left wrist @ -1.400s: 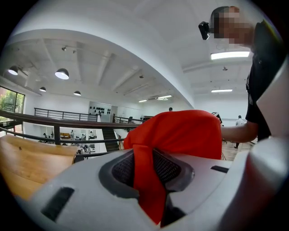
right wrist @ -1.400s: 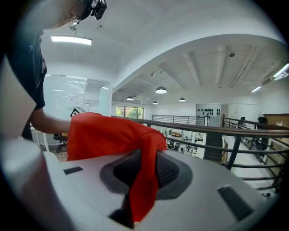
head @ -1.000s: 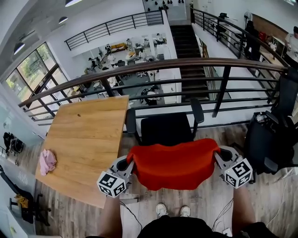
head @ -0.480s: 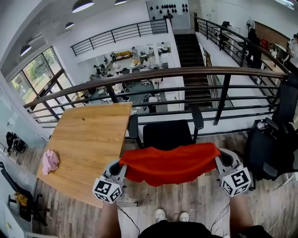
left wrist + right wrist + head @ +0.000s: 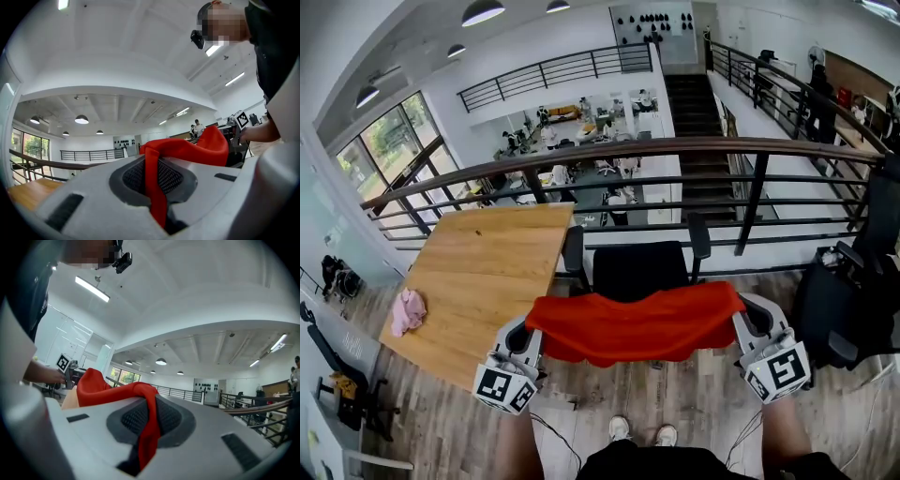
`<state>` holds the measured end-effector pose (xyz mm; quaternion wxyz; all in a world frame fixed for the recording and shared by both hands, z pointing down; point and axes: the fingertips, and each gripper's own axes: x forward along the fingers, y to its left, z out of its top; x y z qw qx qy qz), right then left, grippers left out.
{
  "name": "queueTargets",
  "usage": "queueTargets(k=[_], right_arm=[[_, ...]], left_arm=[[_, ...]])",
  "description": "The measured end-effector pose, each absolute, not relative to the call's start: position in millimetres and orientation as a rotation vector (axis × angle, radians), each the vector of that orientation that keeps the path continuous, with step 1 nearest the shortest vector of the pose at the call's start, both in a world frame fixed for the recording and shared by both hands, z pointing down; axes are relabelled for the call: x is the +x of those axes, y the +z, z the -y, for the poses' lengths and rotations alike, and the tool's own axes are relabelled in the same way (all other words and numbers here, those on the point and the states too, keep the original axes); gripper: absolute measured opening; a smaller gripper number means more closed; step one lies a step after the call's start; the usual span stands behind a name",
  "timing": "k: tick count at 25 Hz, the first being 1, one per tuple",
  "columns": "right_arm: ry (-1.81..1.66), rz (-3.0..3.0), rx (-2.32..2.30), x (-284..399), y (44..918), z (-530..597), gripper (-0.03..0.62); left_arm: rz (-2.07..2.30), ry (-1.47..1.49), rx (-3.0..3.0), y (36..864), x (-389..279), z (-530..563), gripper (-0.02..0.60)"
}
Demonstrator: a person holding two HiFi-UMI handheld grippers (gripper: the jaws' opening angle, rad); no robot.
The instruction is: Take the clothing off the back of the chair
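A crumpled pink cloth (image 5: pixel 408 310) lies on the light wooden table (image 5: pixel 478 272) (near its left edge); a dark metal railing (image 5: pixel 750 150) runs behind.

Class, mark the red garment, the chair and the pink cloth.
red garment (image 5: pixel 637 323), head view, middle of the stretched cloth
chair (image 5: pixel 639 272), head view, black seat
pink cloth (image 5: pixel 408 311), head view, its middle

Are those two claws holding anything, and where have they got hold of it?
Yes: the red garment. The left claw pinches its left end and the right claw its right end, so it hangs stretched between them.
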<state>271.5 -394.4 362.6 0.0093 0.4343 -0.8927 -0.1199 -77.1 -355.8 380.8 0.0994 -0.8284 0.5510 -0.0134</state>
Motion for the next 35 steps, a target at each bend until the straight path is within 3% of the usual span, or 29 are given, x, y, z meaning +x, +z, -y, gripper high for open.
queueTargets(k=[13,35], right_arm=[[-0.476,2.845,1.393,263.6,320.4,317.3,0.029],[-0.252,2.762,1.451,224.2,399.4,212.1,0.029]], left_arm=[[-1.563,0.059,-2.416,347.4,-67.0,279.2,0.034],[-1.628,0.044,-2.585,431.8,-86.6,179.8,0.037]])
